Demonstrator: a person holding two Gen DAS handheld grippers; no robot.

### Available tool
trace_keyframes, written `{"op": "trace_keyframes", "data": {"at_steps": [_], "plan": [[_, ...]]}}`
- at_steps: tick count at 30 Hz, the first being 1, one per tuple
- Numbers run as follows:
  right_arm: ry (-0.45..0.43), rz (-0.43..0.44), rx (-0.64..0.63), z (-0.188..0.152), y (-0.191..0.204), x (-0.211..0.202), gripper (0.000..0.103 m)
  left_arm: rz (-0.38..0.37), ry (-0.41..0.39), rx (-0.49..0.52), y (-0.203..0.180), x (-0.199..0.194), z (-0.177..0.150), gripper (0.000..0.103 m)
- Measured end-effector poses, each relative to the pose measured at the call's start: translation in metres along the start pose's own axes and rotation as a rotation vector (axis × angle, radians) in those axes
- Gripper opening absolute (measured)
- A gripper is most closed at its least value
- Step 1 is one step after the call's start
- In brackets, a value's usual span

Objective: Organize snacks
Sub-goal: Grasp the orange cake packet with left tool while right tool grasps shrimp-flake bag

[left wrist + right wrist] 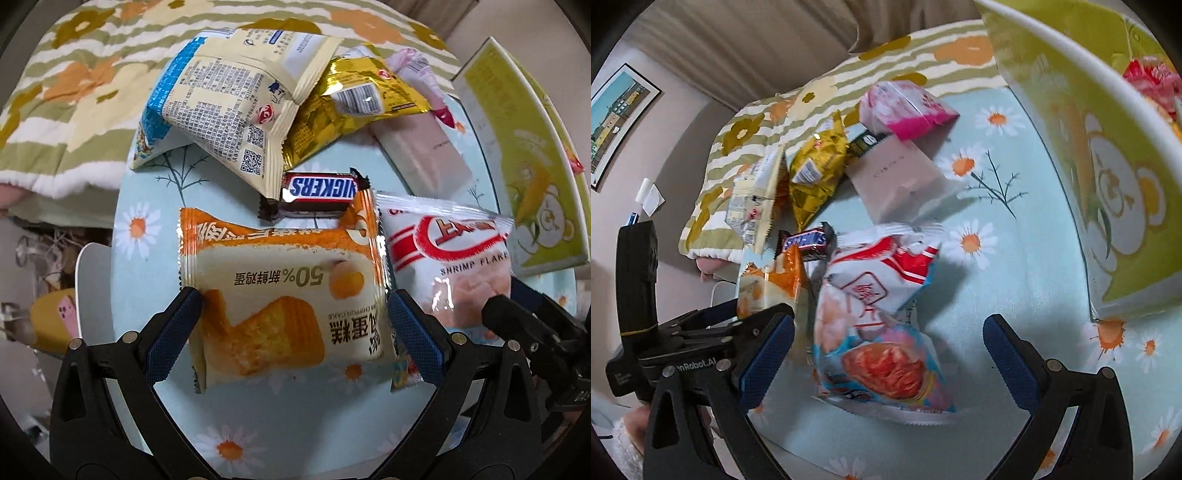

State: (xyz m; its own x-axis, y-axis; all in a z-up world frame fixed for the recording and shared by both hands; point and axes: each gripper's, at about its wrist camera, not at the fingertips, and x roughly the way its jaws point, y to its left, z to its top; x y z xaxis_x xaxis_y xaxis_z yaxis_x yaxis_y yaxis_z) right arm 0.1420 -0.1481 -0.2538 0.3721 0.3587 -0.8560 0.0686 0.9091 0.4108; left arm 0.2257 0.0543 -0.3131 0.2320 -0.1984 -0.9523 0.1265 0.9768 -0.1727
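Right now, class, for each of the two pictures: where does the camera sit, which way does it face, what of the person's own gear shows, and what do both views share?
Left wrist: sits on the left hand-held gripper, facing down at the orange-and-cream chiffon cake packet between its open fingers; the right hand-held gripper shows at the right edge.
Right wrist: sits on the right hand-held gripper, open around the red-and-white shrimp flakes bag; the left hand-held gripper and a fluffy white sleeve show lower left.
Shared: both packets, the brown Snickers bar and the green cardboard box.

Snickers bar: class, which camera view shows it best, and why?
The left wrist view. There the Snickers bar lies near the centre, large, its lettering sharp though upside down, between the cream bag and the chiffon cake pack. The right wrist view shows it small and blurred, partly hidden.
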Motion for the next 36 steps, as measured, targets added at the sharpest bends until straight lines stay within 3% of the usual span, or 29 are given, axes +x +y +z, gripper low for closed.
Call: {"op": "trace_keyframes", "data": {"at_steps": [19, 23, 28, 36], "plan": [[0.073, 0.032, -0.004, 0.009, -0.009, 0.020, 0.102, 0.051, -0.027, 0.053, -0.005, 0.009, 0.001, 0.102], [0.081, 0.036, -0.002, 0.009, -0.011, 0.022, 0.102, 0.076, -0.023, 0.076, -0.008, 0.006, -0.002, 0.090], [0.091, 0.040, -0.004, 0.010, -0.009, 0.027, 0.102, 0.035, -0.025, 0.072, 0.002, -0.004, -0.003, 0.078], [0.092, 0.039, -0.022, 0.009, 0.000, 0.033, 0.102, 0.003, -0.019, 0.037, 0.017, -0.016, -0.003, 0.075]]}}
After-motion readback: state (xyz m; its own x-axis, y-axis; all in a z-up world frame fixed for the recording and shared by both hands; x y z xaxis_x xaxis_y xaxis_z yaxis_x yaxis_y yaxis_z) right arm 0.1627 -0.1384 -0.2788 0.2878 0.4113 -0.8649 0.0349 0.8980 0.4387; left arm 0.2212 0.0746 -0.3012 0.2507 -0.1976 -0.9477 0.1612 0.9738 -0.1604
